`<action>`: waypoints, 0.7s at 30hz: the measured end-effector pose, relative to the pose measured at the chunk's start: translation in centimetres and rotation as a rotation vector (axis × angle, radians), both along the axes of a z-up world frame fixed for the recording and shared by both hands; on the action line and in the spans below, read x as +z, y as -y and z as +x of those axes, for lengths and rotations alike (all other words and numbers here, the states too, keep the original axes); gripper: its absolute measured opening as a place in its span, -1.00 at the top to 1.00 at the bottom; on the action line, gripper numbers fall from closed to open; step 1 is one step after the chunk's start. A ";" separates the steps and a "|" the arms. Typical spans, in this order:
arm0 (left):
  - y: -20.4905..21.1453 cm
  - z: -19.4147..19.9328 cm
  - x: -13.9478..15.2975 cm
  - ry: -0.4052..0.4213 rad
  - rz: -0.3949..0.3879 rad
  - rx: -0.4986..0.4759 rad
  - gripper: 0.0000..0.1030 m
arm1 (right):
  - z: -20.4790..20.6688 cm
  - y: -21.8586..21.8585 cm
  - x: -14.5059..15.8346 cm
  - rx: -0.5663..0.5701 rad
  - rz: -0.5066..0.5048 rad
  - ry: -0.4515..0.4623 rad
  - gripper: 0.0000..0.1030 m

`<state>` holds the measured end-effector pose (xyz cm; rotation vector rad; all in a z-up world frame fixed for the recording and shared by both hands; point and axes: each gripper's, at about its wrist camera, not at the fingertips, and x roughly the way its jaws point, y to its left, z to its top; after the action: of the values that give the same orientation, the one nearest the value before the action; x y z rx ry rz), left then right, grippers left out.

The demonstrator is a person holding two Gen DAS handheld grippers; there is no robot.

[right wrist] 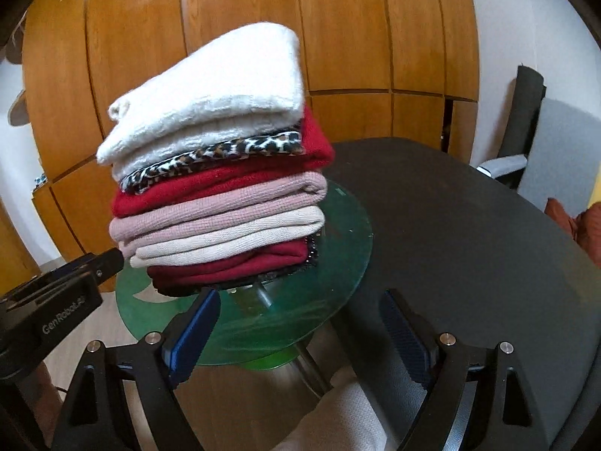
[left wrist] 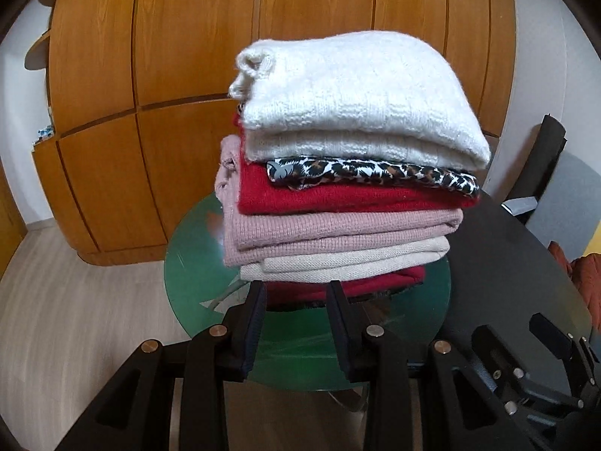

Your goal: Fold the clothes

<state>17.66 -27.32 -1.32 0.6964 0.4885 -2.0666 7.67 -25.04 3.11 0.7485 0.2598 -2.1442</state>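
The stack [left wrist: 345, 188] of folded clothes sits on a round green glass disc [left wrist: 188, 263], dead ahead at twelve o'clock from my left gripper [left wrist: 296, 323]. From the top I count a white knit [left wrist: 357, 94], a leopard-print piece [left wrist: 375, 174], a red knit [left wrist: 338, 195], a pink knit [left wrist: 338, 229], a beige knit [left wrist: 357, 259] and a dark red piece [left wrist: 338, 285] at the bottom. The white knit overhangs the layers under it toward three o'clock, and the whole pile leans a little that way.

My left jaws stand apart with nothing between them, the tips just short of the stack's lowest edge. My right gripper [right wrist: 300, 327] has its jaws spread wide, also holding nothing. Through its camera the stack [right wrist: 218, 173] lies at eleven o'clock, the left finger close under the bottom layer's front edge; I cannot tell if it touches. The other gripper's body [right wrist: 56, 300] shows at nine o'clock, beside the pile.

The disc's rim stays bare in front of the pile and at nine o'clock. The disc [right wrist: 338, 263] overlaps the edge of a dark bench [right wrist: 469, 244] that spreads open toward three o'clock. A chair [right wrist: 526, 120] stands at the bench's far edge around two o'clock, and orange cloth [right wrist: 578, 225] lies at its three o'clock edge. A wooden wardrobe [left wrist: 188, 75] fills the background behind the stack, with floor [left wrist: 75, 319] open at eight o'clock.
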 end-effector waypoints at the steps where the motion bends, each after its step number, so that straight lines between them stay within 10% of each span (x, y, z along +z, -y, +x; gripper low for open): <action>1: 0.0 0.0 0.0 -0.001 0.009 0.001 0.36 | 0.3 0.1 0.0 0.009 0.002 -0.004 -0.70; 21: -1.8 -0.5 0.4 0.039 -0.048 -0.023 0.36 | 2.0 0.6 -1.4 0.062 0.059 -0.027 -0.72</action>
<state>17.14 -25.50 -0.97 0.7157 0.4098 -2.0758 9.64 -25.62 1.74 0.7365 0.3570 -2.0966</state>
